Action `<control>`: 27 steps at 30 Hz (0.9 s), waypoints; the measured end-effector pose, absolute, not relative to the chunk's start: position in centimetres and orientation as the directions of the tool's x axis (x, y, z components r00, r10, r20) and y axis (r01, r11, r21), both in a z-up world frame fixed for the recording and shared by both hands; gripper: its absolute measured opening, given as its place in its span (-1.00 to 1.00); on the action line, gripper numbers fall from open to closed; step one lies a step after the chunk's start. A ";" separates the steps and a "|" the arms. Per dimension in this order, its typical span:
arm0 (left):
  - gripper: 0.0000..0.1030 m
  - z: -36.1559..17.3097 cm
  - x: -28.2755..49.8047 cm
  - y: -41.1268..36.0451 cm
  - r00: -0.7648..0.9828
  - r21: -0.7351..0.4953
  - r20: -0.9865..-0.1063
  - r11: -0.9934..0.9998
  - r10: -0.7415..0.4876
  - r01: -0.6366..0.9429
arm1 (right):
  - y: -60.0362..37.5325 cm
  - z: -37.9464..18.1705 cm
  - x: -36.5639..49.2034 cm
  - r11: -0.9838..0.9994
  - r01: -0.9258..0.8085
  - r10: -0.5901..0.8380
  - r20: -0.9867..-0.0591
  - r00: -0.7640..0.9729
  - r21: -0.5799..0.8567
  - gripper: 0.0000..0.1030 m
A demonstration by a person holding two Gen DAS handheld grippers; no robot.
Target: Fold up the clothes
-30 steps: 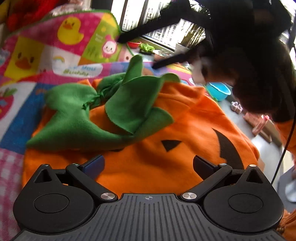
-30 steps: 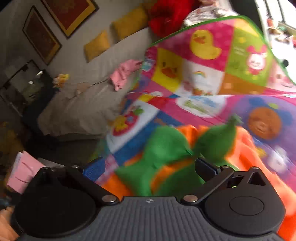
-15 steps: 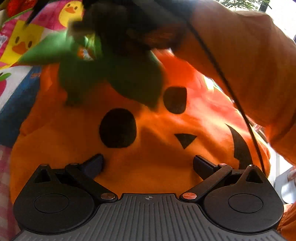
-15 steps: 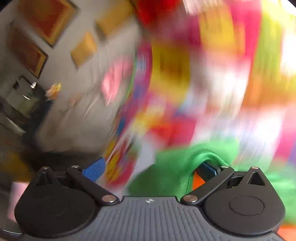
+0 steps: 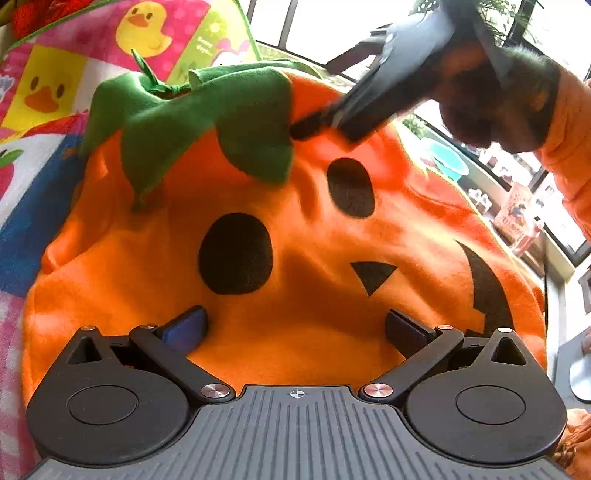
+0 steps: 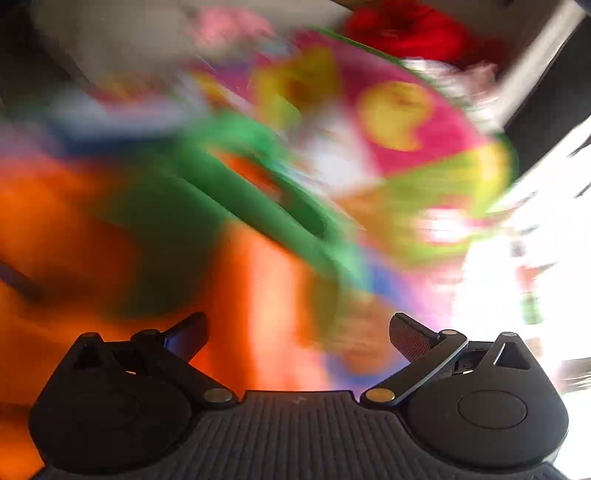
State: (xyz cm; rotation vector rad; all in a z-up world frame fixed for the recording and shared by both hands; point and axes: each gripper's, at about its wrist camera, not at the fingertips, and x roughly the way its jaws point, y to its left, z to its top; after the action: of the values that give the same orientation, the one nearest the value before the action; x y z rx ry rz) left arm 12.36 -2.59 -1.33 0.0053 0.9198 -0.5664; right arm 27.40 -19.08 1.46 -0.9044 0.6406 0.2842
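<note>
An orange pumpkin costume (image 5: 295,258) with black face patches and a green leaf collar (image 5: 192,122) lies spread on a colourful duck-print blanket (image 5: 48,85). My left gripper (image 5: 295,326) is open, its fingers resting low over the costume's near edge. My right gripper (image 5: 321,123), seen from the left wrist view, reaches in from the upper right and touches the orange cloth beside the collar. In the blurred right wrist view my right gripper (image 6: 299,332) is open and empty over the orange cloth (image 6: 255,295) and green collar (image 6: 258,206).
The person's orange-sleeved arm (image 5: 565,147) crosses the upper right. A window ledge with a teal bowl (image 5: 448,162) and small items lies beyond the blanket. A red object (image 6: 406,29) sits past the blanket's far edge.
The green collar has been flipped back toward the far edge, uncovering both black eyes. My right gripper has let go of the collar and swung to the costume's right side.
</note>
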 end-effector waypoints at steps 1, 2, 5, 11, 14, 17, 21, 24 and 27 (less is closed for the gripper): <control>1.00 -1.3 12.4 -2.7 0.470 -0.225 -0.756 0.856 -0.455 0.465 | -19.5 0.4 28.8 0.599 -0.378 -0.126 -0.549 0.826 -0.706 1.00; 1.00 -1.3 12.4 -2.8 0.469 -0.219 -0.761 0.857 -0.449 0.466 | -20.2 0.4 29.9 0.638 -0.312 -0.170 -0.524 0.835 -0.704 1.00; 1.00 -1.1 12.3 -2.9 0.464 -0.208 -0.770 0.860 -0.438 0.466 | -23.1 3.2 30.9 0.826 -0.309 -0.046 -0.602 0.797 -0.471 1.00; 1.00 -0.8 12.7 -3.5 0.458 -0.183 -0.785 0.862 -0.418 0.473 | -29.6 3.6 28.5 0.891 -0.395 0.427 -0.708 0.562 0.223 1.00; 1.00 -0.3 13.3 -3.3 0.431 -0.196 -0.800 0.861 -0.418 0.470 | -29.9 0.4 27.3 0.898 -0.345 0.423 -0.749 0.510 0.273 1.00; 1.00 1.4 15.1 -2.6 0.472 -0.208 -0.777 0.878 -0.417 0.432 | -29.6 -0.3 26.3 0.907 -0.354 0.396 -0.753 0.525 0.230 1.00; 1.00 3.5 19.0 -0.4 0.570 -0.293 -0.703 0.904 -0.424 0.311 | -29.2 -1.1 25.1 0.912 -0.370 0.366 -0.753 0.547 0.174 1.00; 1.00 2.9 22.9 1.7 0.566 -0.476 -0.657 0.856 -0.498 0.202 | -28.5 -1.8 25.5 0.921 -0.364 0.340 -0.750 0.568 0.142 1.00; 1.00 1.8 26.3 1.7 0.537 -0.550 -0.644 0.817 -0.545 0.172 | -27.7 -2.5 25.9 0.929 -0.354 0.314 -0.745 0.589 0.111 1.00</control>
State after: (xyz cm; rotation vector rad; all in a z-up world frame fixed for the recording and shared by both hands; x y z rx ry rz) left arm 26.31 1.73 1.84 -0.4555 0.9110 -0.4445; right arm 25.90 -27.71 -2.47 -0.0513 0.8566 0.3891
